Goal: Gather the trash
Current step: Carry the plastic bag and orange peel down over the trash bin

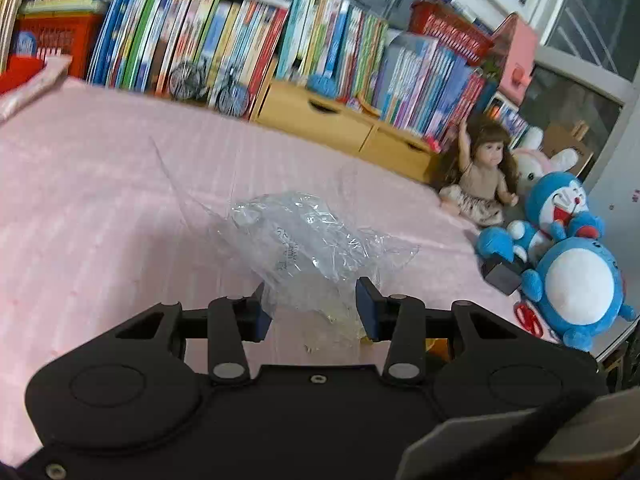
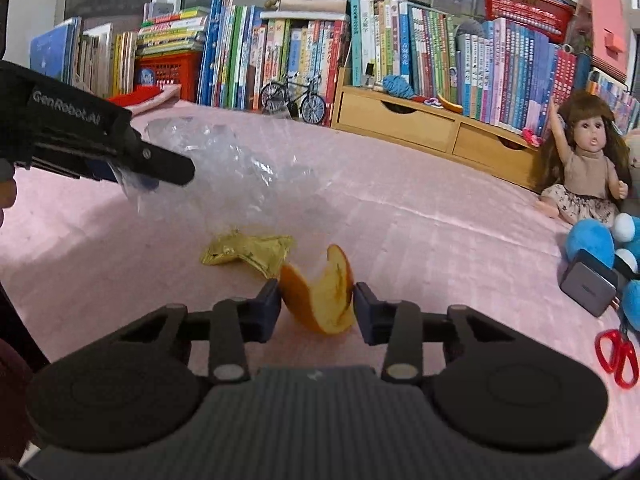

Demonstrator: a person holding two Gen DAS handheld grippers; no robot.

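A curled piece of orange peel sits between the pads of my right gripper, and both pads press on it just above the pink bedspread. A crumpled gold wrapper lies on the spread just beyond the peel. My left gripper is shut on the edge of a clear plastic bag, which billows out ahead of its fingers. In the right wrist view the left gripper comes in from the left, holding the clear plastic bag above the wrapper.
Along the far edge stand a row of books, a wooden drawer unit and a model bicycle. At the right are a doll, blue plush toys, a grey box and red scissors.
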